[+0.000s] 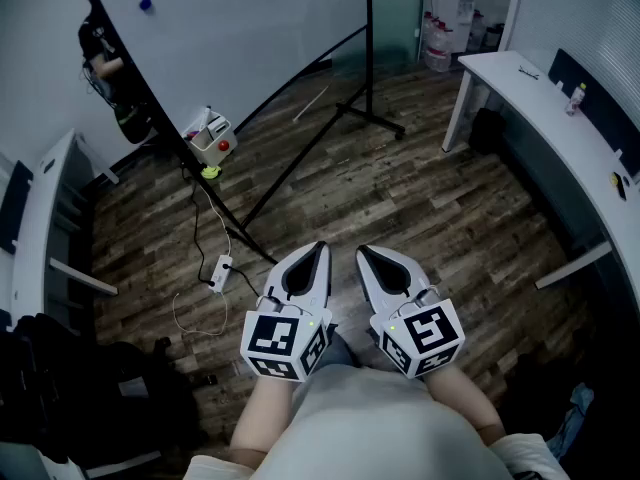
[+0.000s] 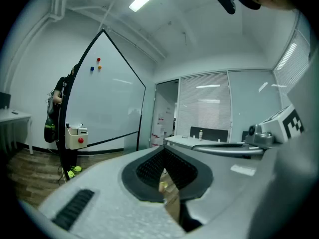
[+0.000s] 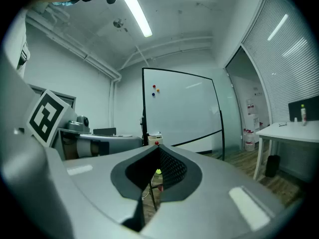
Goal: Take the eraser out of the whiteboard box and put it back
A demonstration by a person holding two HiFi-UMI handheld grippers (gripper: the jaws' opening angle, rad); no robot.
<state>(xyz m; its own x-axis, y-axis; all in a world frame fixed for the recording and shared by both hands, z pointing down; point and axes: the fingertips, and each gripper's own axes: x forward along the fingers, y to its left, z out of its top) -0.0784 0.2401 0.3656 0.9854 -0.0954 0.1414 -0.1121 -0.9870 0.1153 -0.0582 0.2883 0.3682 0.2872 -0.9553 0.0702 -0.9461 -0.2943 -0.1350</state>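
Far beyond left tool point(image 1: 320, 249), whiteboard box point(image 1: 209, 136)

1. Floor point(image 1: 420, 208): dark wood planks, seen across the whole room.
2. Black whiteboard stand point(image 1: 372, 118) rests its feet on the planks, upper centre.
3. 1 white power strip point(image 1: 221, 271) lies flat left of centre, and a thin cable point(image 1: 178, 313) loops on the floor just below it.
4. Small yellow-green object point(image 1: 210, 172) sits on the floor by the stand's left leg. Its identity is unclear.
5. White desk point(image 1: 530, 98) stands at right, with 1 small bottle point(image 1: 576, 98) upright on its top.
6. Black bags point(image 1: 80, 388) are piled on the floor, lower left.
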